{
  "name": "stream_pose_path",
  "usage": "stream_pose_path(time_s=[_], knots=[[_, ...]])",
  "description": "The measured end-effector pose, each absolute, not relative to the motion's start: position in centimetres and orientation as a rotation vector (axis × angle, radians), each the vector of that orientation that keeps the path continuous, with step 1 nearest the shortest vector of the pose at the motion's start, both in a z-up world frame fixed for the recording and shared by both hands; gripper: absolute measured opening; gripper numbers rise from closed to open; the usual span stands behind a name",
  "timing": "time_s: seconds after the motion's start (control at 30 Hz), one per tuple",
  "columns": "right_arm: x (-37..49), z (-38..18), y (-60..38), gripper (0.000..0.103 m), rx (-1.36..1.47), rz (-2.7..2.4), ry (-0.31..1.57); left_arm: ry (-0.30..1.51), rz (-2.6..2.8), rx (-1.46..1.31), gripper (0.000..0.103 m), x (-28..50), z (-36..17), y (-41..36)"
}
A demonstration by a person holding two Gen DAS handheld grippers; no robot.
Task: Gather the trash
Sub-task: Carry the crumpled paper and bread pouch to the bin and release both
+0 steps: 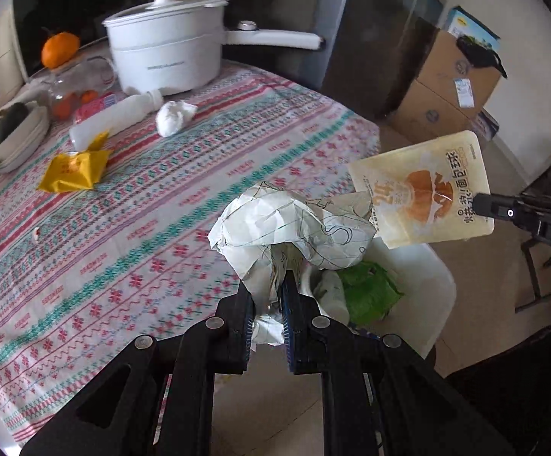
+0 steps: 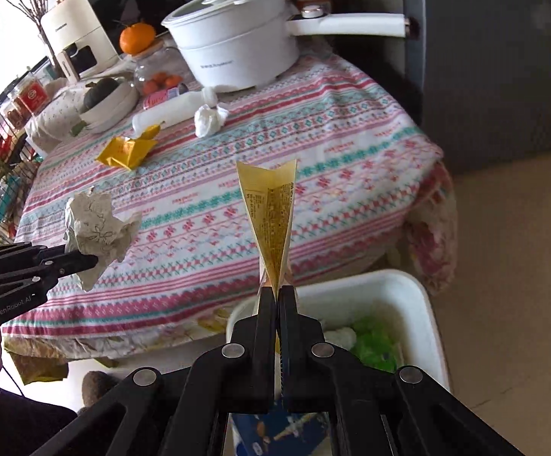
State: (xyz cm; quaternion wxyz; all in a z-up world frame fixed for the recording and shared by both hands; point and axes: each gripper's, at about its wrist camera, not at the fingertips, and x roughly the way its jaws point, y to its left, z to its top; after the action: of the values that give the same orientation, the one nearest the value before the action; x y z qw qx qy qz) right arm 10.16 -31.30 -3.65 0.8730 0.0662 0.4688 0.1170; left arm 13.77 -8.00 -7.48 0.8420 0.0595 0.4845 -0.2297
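My left gripper (image 1: 267,285) is shut on a crumpled sheet of white paper (image 1: 290,224), held just past the table's edge over the white trash bin (image 1: 438,304). In the right wrist view the same paper (image 2: 97,228) sticks out of the left gripper (image 2: 81,262) at the far left. My right gripper (image 2: 277,290) is shut on a yellow bread-snack pouch (image 2: 271,209), above the bin's (image 2: 427,304) near rim. That pouch (image 1: 423,190) also shows at the right of the left wrist view. On the cloth lie a yellow wrapper (image 1: 74,171), a white tissue ball (image 1: 172,116) and a white bottle (image 1: 116,117).
The table (image 1: 142,228) bears a patterned cloth, a white electric pot (image 1: 169,53) with a long handle, a glass jar with an orange on top (image 1: 60,49), and a bowl (image 1: 17,140). Green and white trash (image 1: 370,288) lies in the bin. Cardboard boxes (image 1: 446,87) stand on the floor beyond.
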Motion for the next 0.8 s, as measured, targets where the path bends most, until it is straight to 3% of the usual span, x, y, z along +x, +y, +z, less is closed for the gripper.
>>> stream_pose_path(time_s=[0.53,0.67,0.8], knots=[[8.2,-7.1,-38.8,0.001,0.217,0.114,1.077,1.12,-0.644,0.286,0.016,12.9,-14.4,-19.8],[8.2,-7.8,-39.2,0.001,0.22,0.111,1.103,1.113,-0.64,0.3,0.03,13.1,-15.3,-20.6],[8.3,-8.4,-39.3,0.002,0.211,0.104,1.129,1.105,-0.633,0.287,0.06,13.0,-15.1,-20.6]])
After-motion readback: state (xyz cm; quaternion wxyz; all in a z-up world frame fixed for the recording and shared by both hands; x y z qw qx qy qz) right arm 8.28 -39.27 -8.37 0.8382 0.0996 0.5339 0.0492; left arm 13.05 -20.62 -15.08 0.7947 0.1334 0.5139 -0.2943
